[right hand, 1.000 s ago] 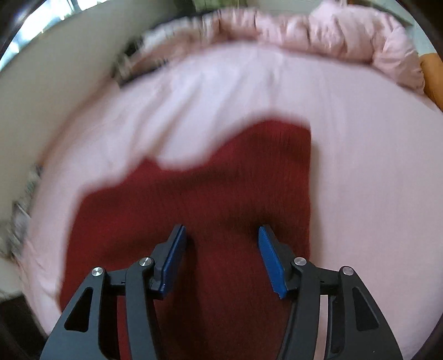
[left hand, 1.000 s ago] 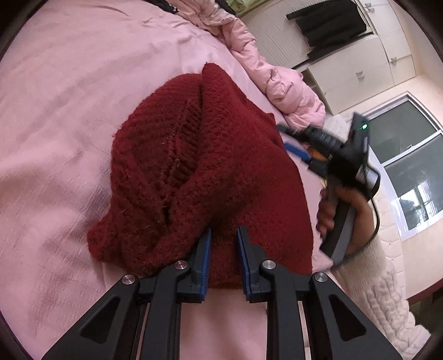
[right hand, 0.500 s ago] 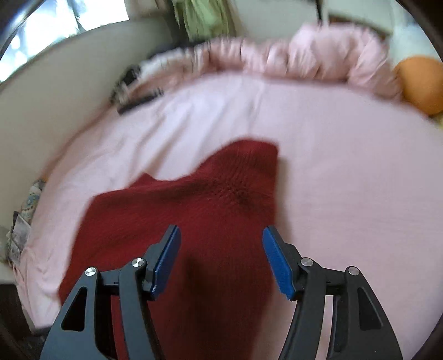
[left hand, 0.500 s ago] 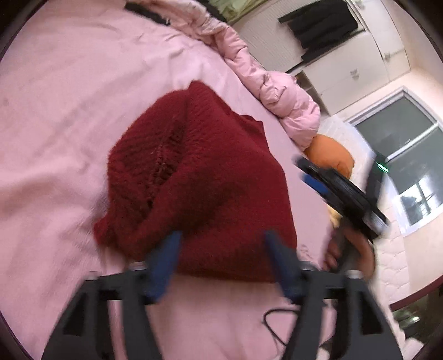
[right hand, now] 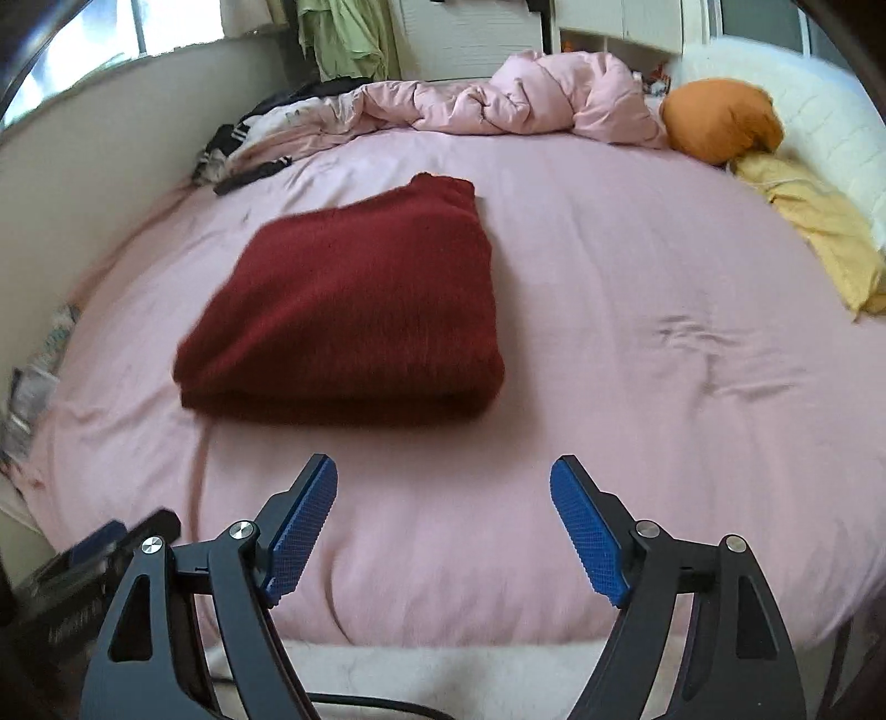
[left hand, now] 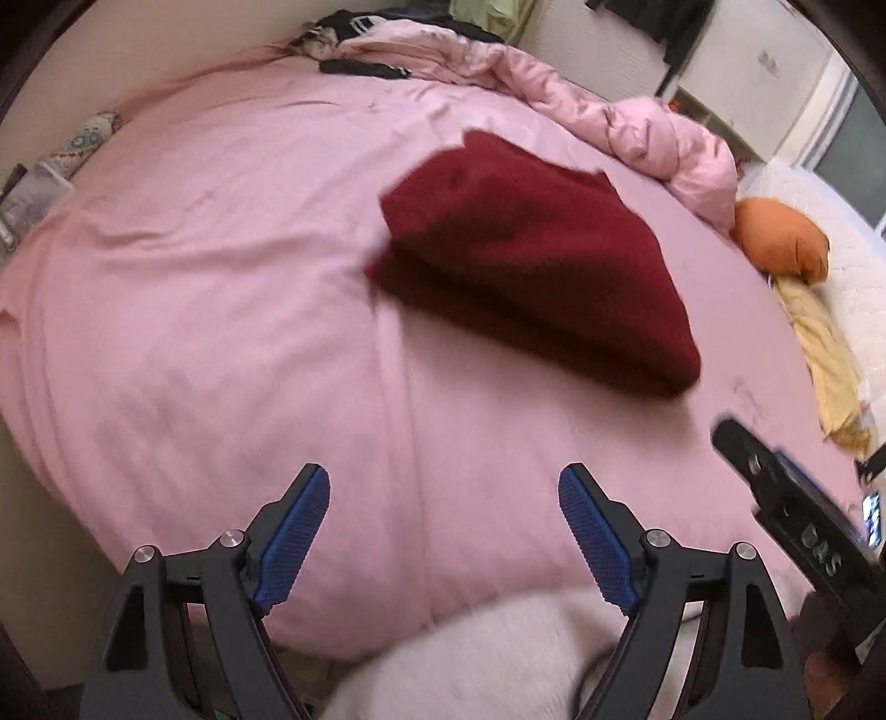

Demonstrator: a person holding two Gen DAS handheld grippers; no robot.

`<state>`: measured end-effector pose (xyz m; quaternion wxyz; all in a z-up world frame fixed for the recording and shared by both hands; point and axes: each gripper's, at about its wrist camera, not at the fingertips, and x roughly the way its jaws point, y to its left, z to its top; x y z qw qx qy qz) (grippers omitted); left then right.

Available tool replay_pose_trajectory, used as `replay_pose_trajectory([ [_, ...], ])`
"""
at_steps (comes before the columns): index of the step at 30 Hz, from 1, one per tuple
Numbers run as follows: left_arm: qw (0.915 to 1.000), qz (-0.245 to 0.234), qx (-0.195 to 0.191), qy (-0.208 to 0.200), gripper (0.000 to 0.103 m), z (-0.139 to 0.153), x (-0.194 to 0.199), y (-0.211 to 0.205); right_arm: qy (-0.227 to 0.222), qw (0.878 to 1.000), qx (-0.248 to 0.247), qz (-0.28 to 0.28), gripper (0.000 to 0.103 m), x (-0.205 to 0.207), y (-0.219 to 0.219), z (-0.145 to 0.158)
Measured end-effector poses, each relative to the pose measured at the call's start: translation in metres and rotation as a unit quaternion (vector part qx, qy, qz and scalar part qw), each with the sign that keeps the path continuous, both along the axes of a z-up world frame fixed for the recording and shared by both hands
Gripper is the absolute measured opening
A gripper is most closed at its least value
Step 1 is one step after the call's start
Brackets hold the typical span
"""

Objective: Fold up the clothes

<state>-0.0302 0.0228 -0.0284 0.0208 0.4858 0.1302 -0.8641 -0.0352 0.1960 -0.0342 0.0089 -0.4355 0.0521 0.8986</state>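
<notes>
Sweater (right hand: 349, 315) sits folded in a compact stack on bed (right hand: 637, 387). Left gripper (left hand: 443, 531) and right gripper (right hand: 443, 526) empty, jaws opening. Looks done.

Soft, even daylight from windows (right hand: 94, 33) at the upper corners leaves only a faint shadow under the folded red sweater (right hand: 354, 310), while motion blur smears both fisheye views, worst at the bed's (left hand: 221, 277) bowed, dark-vignetted edges.
</notes>
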Motion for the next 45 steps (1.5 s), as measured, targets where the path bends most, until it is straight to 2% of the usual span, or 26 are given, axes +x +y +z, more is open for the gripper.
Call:
replay_pose_trajectory([
  [4,0.9967,-0.014,-0.072,0.035,0.085,0.013,0.008,0.021,0.014,1.000,0.021,0.010,0.080,0.007,-0.008,-0.002],
  [8,0.9938,-0.035,-0.101,0.031,0.085,0.012,0.010,0.030,0.020,0.999,0.023,0.016,0.080,0.006,-0.010,-0.002],
  [24,0.9894,-0.037,-0.138,0.024,0.085,0.012,0.009,0.041,0.025,0.999,-0.010,0.020,0.080,0.007,0.000,-0.001],
  [37,0.9877,-0.045,-0.148,0.022,0.085,0.011,0.009,0.046,0.025,0.999,-0.022,0.023,0.080,0.009,0.003,0.000],
  [45,0.9901,-0.044,-0.132,0.017,0.085,0.010,0.010,0.041,0.027,0.999,-0.032,0.027,0.080,0.008,0.005,0.001],
])
